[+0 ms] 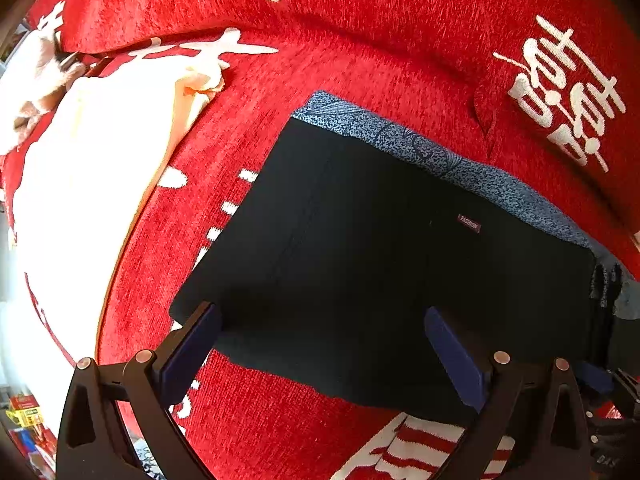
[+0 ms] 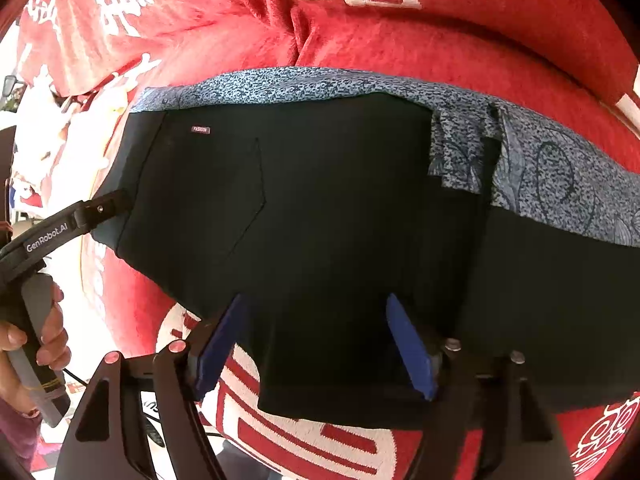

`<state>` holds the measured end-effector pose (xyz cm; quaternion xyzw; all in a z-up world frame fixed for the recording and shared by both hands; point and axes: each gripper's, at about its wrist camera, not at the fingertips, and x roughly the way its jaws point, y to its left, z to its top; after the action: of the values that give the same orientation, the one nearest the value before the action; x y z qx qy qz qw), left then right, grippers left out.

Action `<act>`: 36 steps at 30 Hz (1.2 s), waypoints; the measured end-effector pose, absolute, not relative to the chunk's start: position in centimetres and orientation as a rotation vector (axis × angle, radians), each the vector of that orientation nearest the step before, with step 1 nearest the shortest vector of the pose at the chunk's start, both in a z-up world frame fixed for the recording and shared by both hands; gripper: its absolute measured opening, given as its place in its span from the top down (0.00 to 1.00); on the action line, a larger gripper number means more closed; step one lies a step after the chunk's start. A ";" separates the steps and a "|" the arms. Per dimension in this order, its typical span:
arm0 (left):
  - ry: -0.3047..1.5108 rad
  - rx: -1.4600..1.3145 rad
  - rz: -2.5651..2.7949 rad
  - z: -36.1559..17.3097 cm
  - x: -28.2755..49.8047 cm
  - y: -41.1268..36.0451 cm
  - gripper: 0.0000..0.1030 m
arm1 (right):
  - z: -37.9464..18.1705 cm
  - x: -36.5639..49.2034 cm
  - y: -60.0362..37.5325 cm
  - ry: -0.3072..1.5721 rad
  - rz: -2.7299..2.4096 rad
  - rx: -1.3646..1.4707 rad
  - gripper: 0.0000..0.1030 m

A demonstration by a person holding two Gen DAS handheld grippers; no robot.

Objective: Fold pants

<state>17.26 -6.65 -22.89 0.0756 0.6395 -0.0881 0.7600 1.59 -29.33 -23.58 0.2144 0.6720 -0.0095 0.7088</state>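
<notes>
1. Black fabric fills the middle of both views: a pair of black pants (image 1: 384, 264) lies folded into a flat block on a red plush cover with white printed characters (image 1: 360, 60).
2. A blue-grey speckled patterned cloth (image 1: 460, 164) shows along the far edge of the pants and seems to lie under them; in the right wrist view a flap of it (image 2: 460, 156) turns over onto the black fabric.
3. A small dark red woven label (image 1: 469, 223) sits on the upper face of the pants.
4. The left gripper (image 1: 322, 332) points down over the near edge of the pants, its blue-padded fingers (image 1: 192, 352) spread wide, with nothing pinched between them.
5. The right gripper (image 2: 314, 332) also stands released, its blue pads (image 2: 412, 352) apart above the near edge of the pants; no fabric is clamped.
6. In the right wrist view a person's hand (image 2: 44, 332) grips the grey handle of the left gripper at the left edge.
7. A pale cream cloth (image 1: 100, 184) lies on the cover to the left, well apart from the pants.
</notes>
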 end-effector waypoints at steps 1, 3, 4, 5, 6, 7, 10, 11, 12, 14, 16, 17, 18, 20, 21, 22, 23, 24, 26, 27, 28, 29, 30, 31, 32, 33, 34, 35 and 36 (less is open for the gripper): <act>1.391 0.147 -0.197 -22.7 17.3 -6.3 0.01 | -23.6 1.6 -29.3 1.493 -0.021 0.475 0.25; 1.386 0.072 -0.200 -22.2 17.2 -5.0 0.01 | -23.6 1.7 -29.3 1.494 -0.021 0.474 0.24; 1.388 0.026 -0.198 -22.1 17.1 -4.1 0.01 | -23.6 1.6 -29.3 1.493 -0.021 0.474 0.24; 1.389 -0.025 -0.194 -22.0 16.9 -3.0 0.01 | -23.6 1.6 -29.2 1.493 -0.020 0.471 0.24; 1.386 -0.065 -0.193 -21.9 16.8 -2.1 0.01 | -23.6 1.6 -29.1 1.493 -0.019 0.466 0.24; 1.379 -0.113 -0.194 -21.8 16.6 -1.2 0.01 | -23.6 1.7 -29.0 1.494 -0.020 0.462 0.24; 1.378 -0.259 -0.207 -22.5 15.9 1.7 0.01 | -23.7 1.7 -28.8 1.496 -0.017 0.456 0.23; 1.389 -0.309 -0.207 -23.1 15.7 2.5 0.01 | -23.7 1.8 -28.8 1.497 -0.014 0.454 0.23; 1.399 -0.364 -0.208 -23.7 15.5 3.2 0.01 | -23.8 1.8 -28.7 1.497 -0.012 0.451 0.23; 1.407 -0.459 -0.228 -24.9 15.3 4.0 0.01 | -23.8 1.8 -28.6 1.498 -0.003 0.440 0.21; 1.403 -0.522 -0.261 -25.7 15.1 4.1 0.01 | -23.8 1.9 -28.4 1.500 0.006 0.424 0.20; 1.402 -0.547 -0.281 -25.9 15.2 3.8 0.01 | -23.9 1.9 -28.3 1.500 0.007 0.416 0.20; 1.397 -0.560 -0.298 -25.9 15.2 3.5 0.01 | -23.9 2.0 -28.2 1.503 0.009 0.405 0.20; 1.382 -0.571 -0.345 -26.0 15.4 2.7 0.01 | -23.9 2.0 -28.0 1.507 0.013 0.393 0.19; 1.378 -0.569 -0.368 -26.1 15.5 2.1 0.01 | -23.9 2.1 -27.9 1.508 0.014 0.390 0.19; 1.378 -0.563 -0.373 -26.2 15.7 1.7 0.01 | -24.0 2.2 -27.8 1.509 0.015 0.390 0.19; 1.375 -0.554 -0.374 -26.4 15.8 1.4 0.01 | -24.0 2.2 -27.8 1.509 0.016 0.390 0.19; 1.364 -0.550 -0.378 -26.5 15.9 1.2 0.01 | -24.0 2.2 -27.8 1.509 0.017 0.390 0.19; 1.346 -0.551 -0.383 -26.5 15.9 1.1 0.01 | -24.0 2.2 -27.9 1.507 0.020 0.392 0.19; 1.341 -0.553 -0.383 -26.5 15.9 1.1 0.01 | -24.0 2.2 -27.9 1.505 0.021 0.393 0.19; 1.337 -0.556 -0.381 -26.5 15.9 1.1 0.01 | -24.0 2.2 -28.0 1.504 0.022 0.395 0.19; 1.335 -0.560 -0.378 -26.4 15.8 1.1 0.01 | -24.0 2.1 -28.0 1.503 0.022 0.397 0.19; 1.336 -0.582 -0.388 -26.2 15.9 1.1 0.01 | -24.0 2.1 -28.0 1.502 0.022 0.399 0.19; 1.331 -0.627 -0.418 -25.8 15.9 1.2 0.01 | -24.0 2.1 -28.0 1.503 0.023 0.402 0.19; 1.302 -0.658 -0.446 -25.1 16.0 1.0 0.01 | -24.0 2.0 -28.1 1.502 0.024 0.405 0.19; 1.281 -0.669 -0.474 -24.8 16.2 0.9 0.01 | -24.0 2.0 -28.1 1.502 0.026 0.411 0.19; 1.268 -0.668 -0.499 -24.5 16.4 0.7 0.01 | -24.0 1.9 -28.3 1.500 0.028 0.414 0.19; 1.281 -0.650 -0.489 -24.9 16.6 0.4 0.01 | -24.0 1.9 -28.4 1.498 0.030 0.417 0.19; 1.311 -0.640 -0.468 -25.6 16.9 0.3 0.01 | -24.0 1.9 -28.5 1.498 0.031 0.417 0.19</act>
<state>16.88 0.29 -25.65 -0.2897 0.5933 -0.2117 0.7206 1.94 -28.49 -23.96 0.1880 0.6757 0.0139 0.7127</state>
